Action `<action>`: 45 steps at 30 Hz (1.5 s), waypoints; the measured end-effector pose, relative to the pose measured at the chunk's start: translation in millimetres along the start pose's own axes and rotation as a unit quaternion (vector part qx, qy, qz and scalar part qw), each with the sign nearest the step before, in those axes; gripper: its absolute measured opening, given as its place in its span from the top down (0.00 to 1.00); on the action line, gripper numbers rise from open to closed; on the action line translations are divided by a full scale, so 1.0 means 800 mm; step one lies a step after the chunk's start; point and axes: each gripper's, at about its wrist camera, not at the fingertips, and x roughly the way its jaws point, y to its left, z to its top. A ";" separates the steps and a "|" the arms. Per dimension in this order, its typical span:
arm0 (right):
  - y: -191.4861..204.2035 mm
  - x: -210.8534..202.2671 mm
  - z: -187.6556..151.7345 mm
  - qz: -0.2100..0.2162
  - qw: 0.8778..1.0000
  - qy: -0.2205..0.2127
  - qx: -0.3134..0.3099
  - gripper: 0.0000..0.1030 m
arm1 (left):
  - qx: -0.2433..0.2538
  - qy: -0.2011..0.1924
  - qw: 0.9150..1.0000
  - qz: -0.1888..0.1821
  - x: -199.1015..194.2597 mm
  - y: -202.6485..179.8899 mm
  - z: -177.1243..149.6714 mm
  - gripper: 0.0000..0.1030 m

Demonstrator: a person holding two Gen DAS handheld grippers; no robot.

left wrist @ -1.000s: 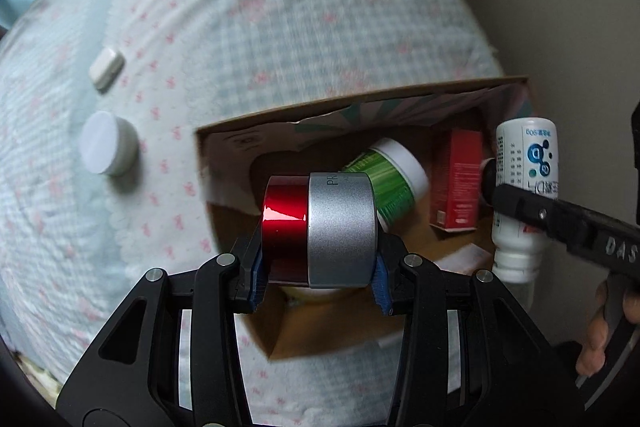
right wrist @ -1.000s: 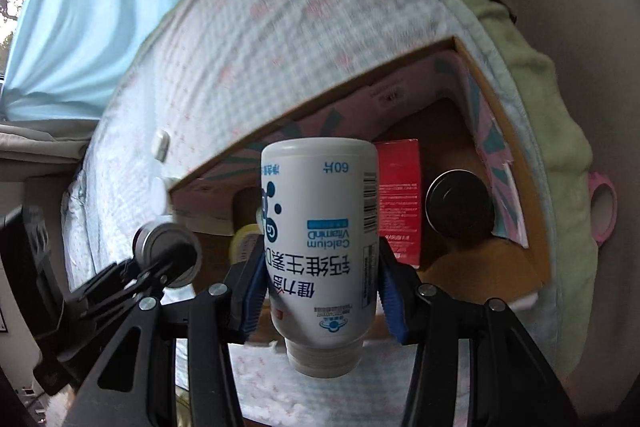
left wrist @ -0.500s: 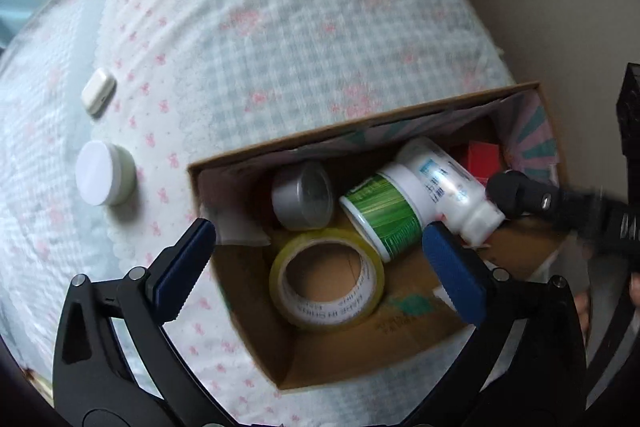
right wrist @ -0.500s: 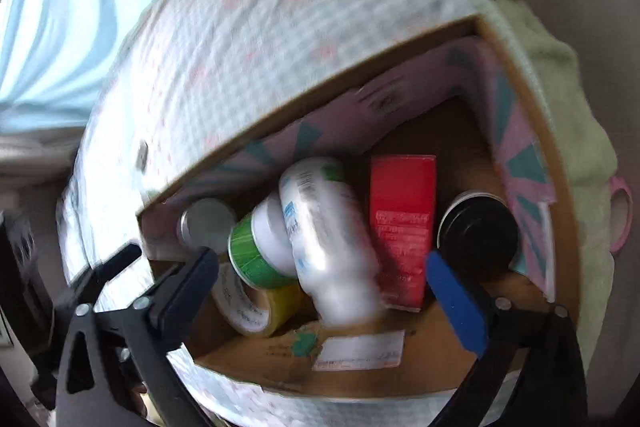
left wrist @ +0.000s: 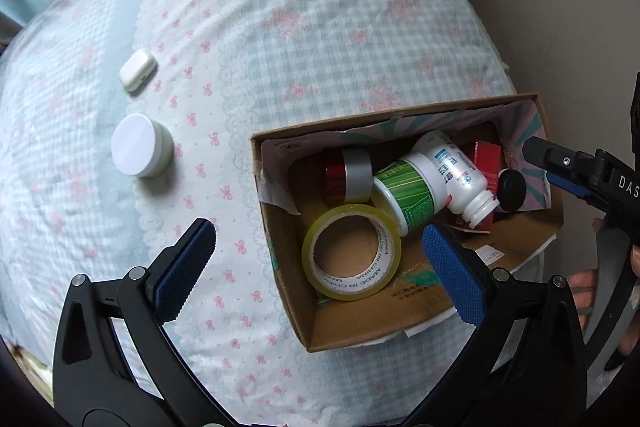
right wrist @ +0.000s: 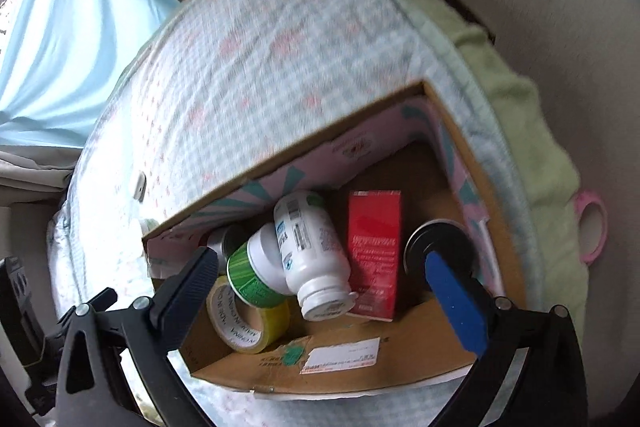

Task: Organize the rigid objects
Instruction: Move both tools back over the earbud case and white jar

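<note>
A cardboard box [left wrist: 360,331] [right wrist: 360,367] lies on the bed. It holds a red and silver tin [left wrist: 347,173], a yellow tape roll [left wrist: 351,251] [right wrist: 244,323], a green-labelled bottle [left wrist: 408,195] [right wrist: 248,275], a white calcium bottle [left wrist: 456,175] [right wrist: 312,251] lying on top, a red carton [right wrist: 374,251] and a black-lidded jar [left wrist: 512,187] [right wrist: 440,247]. My left gripper [left wrist: 316,263] is open and empty above the box's left edge. My right gripper [right wrist: 320,291] is open and empty above the box.
A white round jar [left wrist: 140,151] and a small white case [left wrist: 137,71] lie on the checked bedspread left of the box. A pink tape roll [right wrist: 592,227] lies at the bed's right edge. A beige wall runs along the right.
Both grippers opened and dropped their loads into the box: the red and silver tin from the left, the white calcium bottle from the right. Both have since pulled back a little.
</note>
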 end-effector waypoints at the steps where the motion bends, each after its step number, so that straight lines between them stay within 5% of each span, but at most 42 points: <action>1: 0.002 -0.005 0.000 0.001 1.000 -0.002 0.002 0.00 | 0.001 -0.004 1.000 0.000 -0.005 0.000 -0.001 0.00; 12: 0.031 -0.057 -0.022 -0.007 1.000 -0.028 0.006 0.00 | -0.004 -0.056 0.998 -0.004 -0.083 0.016 -0.024 0.00; 24: 0.079 -0.089 -0.092 -0.056 0.998 -0.013 -0.015 0.00 | -0.011 -0.120 0.992 0.030 -0.185 0.103 -0.095 0.00; 28: 0.109 -0.123 -0.129 -0.077 0.995 -0.063 -0.033 0.00 | 0.011 -0.154 0.987 0.053 -0.216 0.133 -0.118 0.00; 34: 0.174 -0.163 -0.188 -0.108 0.984 -0.134 -0.045 0.00 | 0.052 -0.171 0.983 0.038 -0.246 0.194 -0.144 0.00; 45: 0.318 -0.164 -0.272 -0.120 0.975 -0.185 -0.041 0.00 | 0.109 -0.206 0.972 0.007 -0.302 0.347 -0.168 0.00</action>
